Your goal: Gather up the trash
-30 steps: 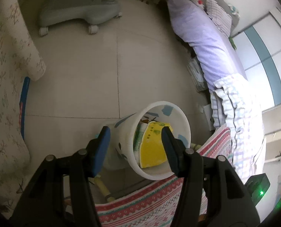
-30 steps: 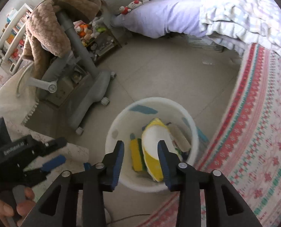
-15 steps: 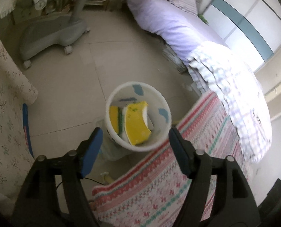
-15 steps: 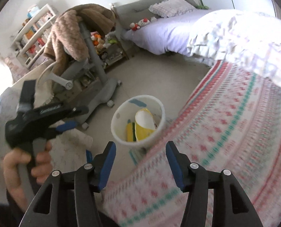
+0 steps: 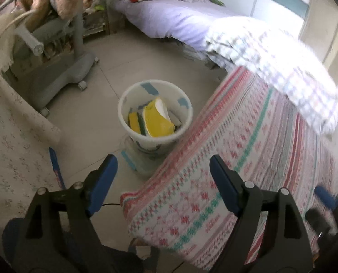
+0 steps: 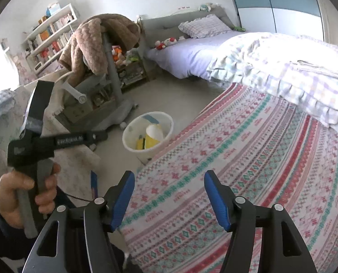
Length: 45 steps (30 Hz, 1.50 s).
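Note:
A white waste bin (image 5: pixel 154 111) (image 6: pixel 132 146) with blue patches stands on the tiled floor beside the patterned blanket. Inside lie a yellow-and-white wrapper (image 5: pixel 159 120) (image 6: pixel 154 134) and a yellow-green sponge (image 5: pixel 136 122). My left gripper (image 5: pixel 163 170) hovers well back from the bin and above it, its jaws opening with nothing between them. My right gripper (image 6: pixel 169 187) hangs over the blanket's edge, jaws also opening and empty. In the right wrist view a hand (image 6: pixel 21 191) holds the left gripper's handle at the left.
A striped patterned blanket (image 5: pixel 248 159) (image 6: pixel 237 159) covers a surface right of the bin. A grey wheeled chair base (image 5: pixel 62 72) stands behind the bin, a floral cloth (image 5: pixel 7 136) hangs at the left. A bed (image 6: pixel 191 52) with a checked quilt (image 6: pixel 294 68) lies beyond.
Both grippers have pulled back and up from the bin, which now looks smaller and farther away. Both sets of jaws have spread wider. The trash stays in the bin.

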### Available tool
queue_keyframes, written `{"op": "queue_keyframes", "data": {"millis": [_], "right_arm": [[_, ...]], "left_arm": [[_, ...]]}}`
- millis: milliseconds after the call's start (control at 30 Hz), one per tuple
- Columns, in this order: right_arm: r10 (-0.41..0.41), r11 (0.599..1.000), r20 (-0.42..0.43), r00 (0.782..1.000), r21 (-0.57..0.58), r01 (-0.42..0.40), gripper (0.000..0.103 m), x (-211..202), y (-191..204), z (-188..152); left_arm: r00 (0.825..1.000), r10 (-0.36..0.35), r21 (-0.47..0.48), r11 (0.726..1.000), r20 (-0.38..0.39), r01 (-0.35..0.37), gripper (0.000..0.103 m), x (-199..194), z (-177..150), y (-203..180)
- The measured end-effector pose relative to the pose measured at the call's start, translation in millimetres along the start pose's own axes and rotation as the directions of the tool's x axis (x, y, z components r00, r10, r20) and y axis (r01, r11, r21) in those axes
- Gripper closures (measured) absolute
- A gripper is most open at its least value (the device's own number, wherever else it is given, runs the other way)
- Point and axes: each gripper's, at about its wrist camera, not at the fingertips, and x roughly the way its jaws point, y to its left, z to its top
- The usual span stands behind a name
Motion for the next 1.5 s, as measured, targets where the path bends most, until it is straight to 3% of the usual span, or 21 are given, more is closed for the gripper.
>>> {"op": "queue_keyframes", "data": {"millis": [233, 467, 967, 1500], "right_arm": [[-0.013, 1.000, 0.046, 0.999, -0.011, 0.014, 0.033, -23, -7, -5], [-0.013, 0.999, 0.061, 0.998, -0.045, 0.016, 0.030, -27, 0, -5], [-0.017, 0.998, 0.069, 0.997, -0.055, 0.021, 0.026, -20, 3, -7], [-0.020, 0.999, 0.075, 0.997, -0.044, 0.023, 0.025, -16, 5, -8]], "left_arm": [[0.997, 0.071, 0.086, 0.994, 0.043, -0.074, 0.019, -18, -28, -35], [0.993, 0.083, 0.085, 0.992, 0.087, -0.090, 0.019, -37, -47, -43], [0.993, 0.036, 0.073, 0.996, 0.109, -0.044, 0.018, -46, -52, -38], [0.994, 0.040, 0.074, 0.996, 0.104, -0.048, 0.018, -46, -53, -38]]}}
